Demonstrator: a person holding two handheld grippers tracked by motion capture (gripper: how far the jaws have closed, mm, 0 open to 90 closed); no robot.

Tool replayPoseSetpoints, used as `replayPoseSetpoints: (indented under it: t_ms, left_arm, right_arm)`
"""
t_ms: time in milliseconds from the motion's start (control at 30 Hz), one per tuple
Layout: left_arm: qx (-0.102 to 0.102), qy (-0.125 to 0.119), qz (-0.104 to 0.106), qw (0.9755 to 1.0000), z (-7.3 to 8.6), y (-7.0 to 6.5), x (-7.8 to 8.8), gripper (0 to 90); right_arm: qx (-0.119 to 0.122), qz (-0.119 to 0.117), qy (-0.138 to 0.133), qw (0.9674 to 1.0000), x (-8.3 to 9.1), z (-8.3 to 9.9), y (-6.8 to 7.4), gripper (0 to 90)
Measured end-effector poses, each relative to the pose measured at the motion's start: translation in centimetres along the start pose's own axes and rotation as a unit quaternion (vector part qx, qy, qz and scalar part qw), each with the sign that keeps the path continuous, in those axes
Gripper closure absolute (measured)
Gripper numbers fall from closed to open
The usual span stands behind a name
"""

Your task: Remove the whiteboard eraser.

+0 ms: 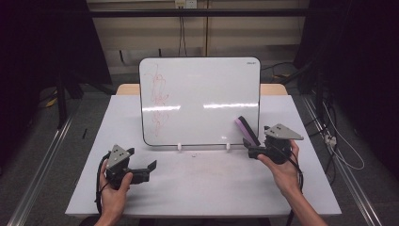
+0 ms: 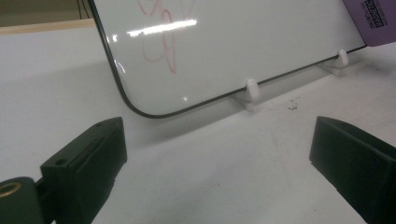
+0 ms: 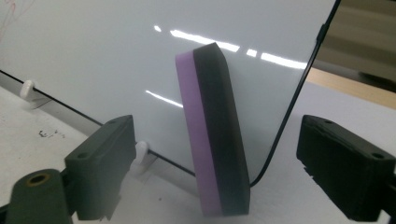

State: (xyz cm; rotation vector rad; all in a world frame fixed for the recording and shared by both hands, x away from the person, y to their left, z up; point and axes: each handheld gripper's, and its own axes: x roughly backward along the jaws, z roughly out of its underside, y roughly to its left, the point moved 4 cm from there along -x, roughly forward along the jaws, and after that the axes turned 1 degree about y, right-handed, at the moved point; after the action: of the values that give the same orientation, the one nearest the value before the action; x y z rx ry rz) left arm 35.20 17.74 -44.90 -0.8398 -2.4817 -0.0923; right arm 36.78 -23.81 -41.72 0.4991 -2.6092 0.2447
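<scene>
High view shows a whiteboard [image 1: 200, 101] propped upright, a purple-and-black eraser [image 1: 247, 130] leaning at its lower right corner, right gripper [image 1: 251, 148] spread empty beside it, left gripper [image 1: 149, 170] released below its lower left corner.

A white table [image 1: 202, 188] stands on a grey floor [image 1: 42, 141], with metal rails [image 1: 40, 165] along both sides. Cables [image 1: 346, 150] lie loose on the floor at the right. Behind the table, a pale wall [image 1: 150, 33] carries a socket [image 1: 184, 4] with cords hanging down.
</scene>
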Motion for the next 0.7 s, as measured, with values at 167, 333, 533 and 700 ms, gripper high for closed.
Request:
replayPoseSetpoints:
  t_ms: [167, 333, 533, 700]
  left_arm:
    - [-0.001, 0.000, 0.001, 1.0000, 0.0, -0.2, 0.1, 3.8]
    - [0.003, 0.002, -0.002, 1.0000, 0.0, 0.0, -0.2, 3.8]
    - [0.001, 0.005, -0.001, 1.0000, 0.0, 0.0, -0.4, 3.8]
    - [-0.001, 0.005, 0.001, 1.0000, 0.1, 0.0, -0.2, 3.8]
  right_arm:
    - [0.023, 0.003, 0.012, 0.9997, -0.5, 0.1, 0.7, 15.2]
    - [0.045, 0.016, 0.029, 0.9984, -0.8, 0.9, 0.7, 19.6]
    - [0.066, 0.037, 0.054, 0.9957, -1.5, 1.6, 0.6, 33.5]
    - [0.066, 0.041, 0.062, 0.9951, -1.6, 2.1, 0.5, 39.3]
